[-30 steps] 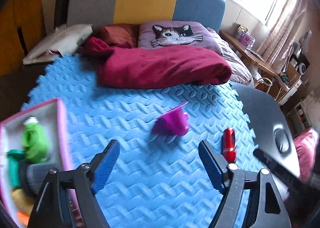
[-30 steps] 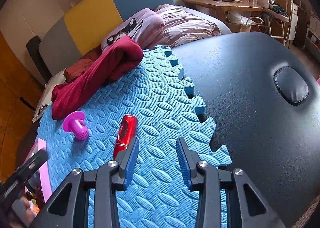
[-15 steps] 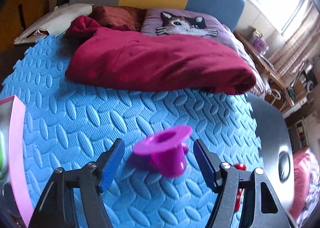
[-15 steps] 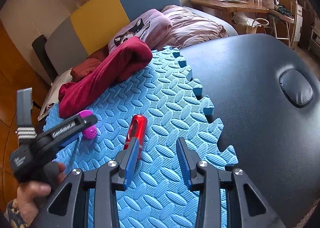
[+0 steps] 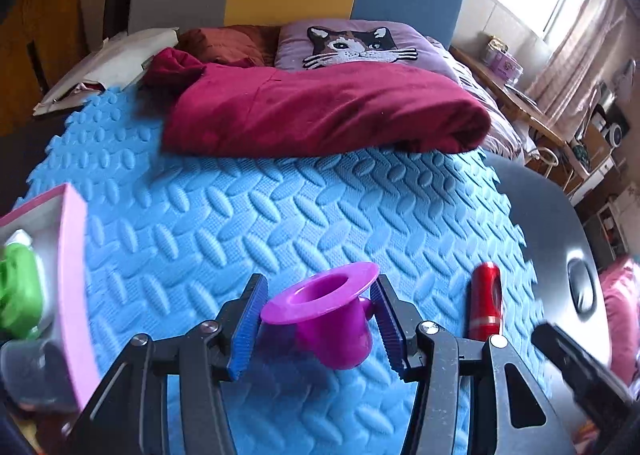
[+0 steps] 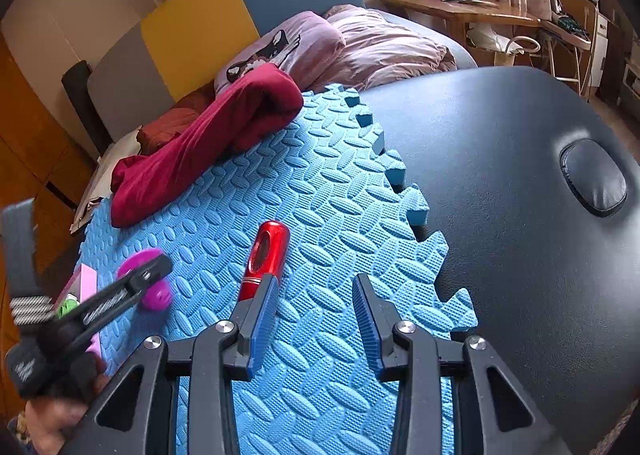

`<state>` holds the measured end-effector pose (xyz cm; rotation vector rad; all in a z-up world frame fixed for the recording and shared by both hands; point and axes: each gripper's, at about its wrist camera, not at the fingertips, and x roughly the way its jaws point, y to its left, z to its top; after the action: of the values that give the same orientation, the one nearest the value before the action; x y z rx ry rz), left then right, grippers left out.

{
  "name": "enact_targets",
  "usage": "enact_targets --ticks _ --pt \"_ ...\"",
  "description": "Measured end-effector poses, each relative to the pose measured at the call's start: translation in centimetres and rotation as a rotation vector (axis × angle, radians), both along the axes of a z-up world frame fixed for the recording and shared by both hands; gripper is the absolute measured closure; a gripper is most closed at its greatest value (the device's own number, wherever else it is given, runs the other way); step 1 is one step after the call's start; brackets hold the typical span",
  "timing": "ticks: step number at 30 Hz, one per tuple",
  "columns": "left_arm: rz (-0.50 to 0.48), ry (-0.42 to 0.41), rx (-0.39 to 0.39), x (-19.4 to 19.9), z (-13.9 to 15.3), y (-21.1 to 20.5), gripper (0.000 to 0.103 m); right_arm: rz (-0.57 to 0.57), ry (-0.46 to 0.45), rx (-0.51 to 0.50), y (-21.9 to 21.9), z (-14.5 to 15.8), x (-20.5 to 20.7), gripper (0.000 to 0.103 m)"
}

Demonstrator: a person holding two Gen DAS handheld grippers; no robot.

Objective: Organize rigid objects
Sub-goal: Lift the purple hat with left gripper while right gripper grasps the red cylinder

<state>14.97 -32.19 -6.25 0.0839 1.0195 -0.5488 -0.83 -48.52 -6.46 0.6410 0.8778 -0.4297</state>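
**Purple cup sits between your left fingers**

Purple plastic, flanged at the rim: the small cup (image 5: 324, 319) lies tilted on the blue foam mat (image 5: 280, 207), right between the blue pads of your left gripper (image 5: 318, 313). Both pads look to be touching its flange, one on each side, so you have it clamped; whether it is clear of the mat, you cannot tell. Just to its right lies the red cylinder (image 5: 485, 301), lengthwise on the mat. Your right gripper (image 6: 314, 317) hovers with its jaws spread and nothing between them, its left pad just beside the near end of that red cylinder (image 6: 266, 255). At your left edge stands the pink-walled box (image 5: 72, 279), holding a green item (image 5: 18, 295). Beyond the mat a crimson blanket (image 5: 320, 111) is heaped, a cat-face pillow (image 5: 360, 43) behind it.
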Motion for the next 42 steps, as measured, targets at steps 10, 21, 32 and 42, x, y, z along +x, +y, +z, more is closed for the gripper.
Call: enact_targets --ticks 10,21,32,42 --pt "-0.063 -0.102 -0.029 -4.9 4.0 3.6 0.049 0.058 -0.018 0.029 0.9 -0.6 1.4 0.065" --pt "-0.09 -0.152 -0.086 -8.3 6.7 7.6 0.049 0.129 -0.019 -0.125 2.8 -0.7 4.7 0.065" --pt "-0.059 -0.188 -0.143 -10.1 8.3 13.1 0.049 0.247 0.066 -0.188 4.3 -2.9 5.8 0.076" --pt "-0.003 -0.214 -0.157 -10.9 9.0 18.2 0.049 0.258 0.044 -0.257 5.2 -2.9 5.6 0.076"
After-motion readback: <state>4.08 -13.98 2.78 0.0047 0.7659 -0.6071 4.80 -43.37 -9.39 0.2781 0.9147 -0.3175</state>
